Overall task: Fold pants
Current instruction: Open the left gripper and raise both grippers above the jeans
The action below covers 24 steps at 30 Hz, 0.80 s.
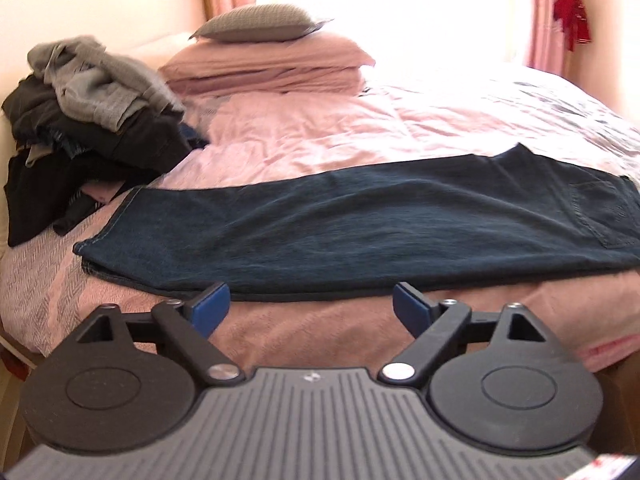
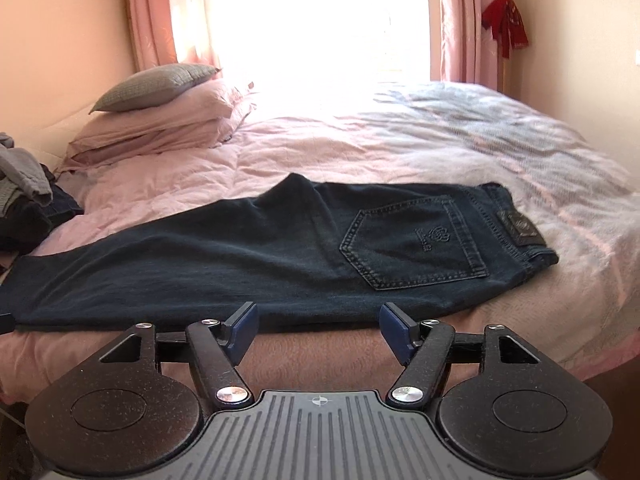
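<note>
Dark blue jeans (image 1: 340, 224) lie flat along the near edge of a pink bed (image 1: 304, 128), folded lengthwise with one leg on the other. The hems point left and the waistband with a back pocket (image 2: 416, 240) points right. My left gripper (image 1: 311, 307) hovers open just in front of the jeans' near edge, around the lower leg part. My right gripper (image 2: 318, 330) is open too, just short of the near edge below the seat and pocket area. Neither holds anything.
A heap of grey and black clothes (image 1: 92, 120) sits on the bed at the left, close to the hems. Stacked pink pillows (image 1: 272, 64) with a grey cushion (image 1: 260, 24) lie at the back. Pink curtains (image 2: 160, 12) frame a bright window, and a red item (image 2: 505, 24) hangs on the right wall.
</note>
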Motion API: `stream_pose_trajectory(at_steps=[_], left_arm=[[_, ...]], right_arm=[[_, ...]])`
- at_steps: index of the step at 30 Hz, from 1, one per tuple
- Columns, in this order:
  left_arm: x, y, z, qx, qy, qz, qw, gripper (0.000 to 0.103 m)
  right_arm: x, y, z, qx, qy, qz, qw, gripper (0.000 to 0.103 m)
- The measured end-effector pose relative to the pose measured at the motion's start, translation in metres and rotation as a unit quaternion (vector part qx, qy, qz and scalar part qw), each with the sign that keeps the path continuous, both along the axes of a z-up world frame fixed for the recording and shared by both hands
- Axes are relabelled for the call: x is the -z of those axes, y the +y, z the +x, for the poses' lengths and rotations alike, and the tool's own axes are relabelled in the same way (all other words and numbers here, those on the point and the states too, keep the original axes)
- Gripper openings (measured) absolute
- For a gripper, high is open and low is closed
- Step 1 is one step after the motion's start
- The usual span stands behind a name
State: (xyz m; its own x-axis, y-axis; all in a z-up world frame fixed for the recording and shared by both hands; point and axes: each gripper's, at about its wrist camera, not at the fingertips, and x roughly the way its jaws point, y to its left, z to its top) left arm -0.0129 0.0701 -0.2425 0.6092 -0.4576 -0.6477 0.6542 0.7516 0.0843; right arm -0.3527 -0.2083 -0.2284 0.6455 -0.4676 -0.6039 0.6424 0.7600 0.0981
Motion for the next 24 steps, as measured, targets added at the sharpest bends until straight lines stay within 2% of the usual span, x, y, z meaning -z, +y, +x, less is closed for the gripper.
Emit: stream_pose_trajectory(at_steps=[13, 24], left_arm=[[-0.012, 0.015, -0.041, 0.036, -0.011, -0.019, 0.9991, 0.088], [-0.003, 0.007, -0.039, 0.031, 0.000, -0.006, 0.9995, 0.088]], right_arm=[[-0.012, 0.030, -0.044, 0.014, -0.015, -0.013, 1.000, 0.065], [-0.004, 0.019, -0.034, 0.012, -0.002, -0.005, 1.000, 0.065]])
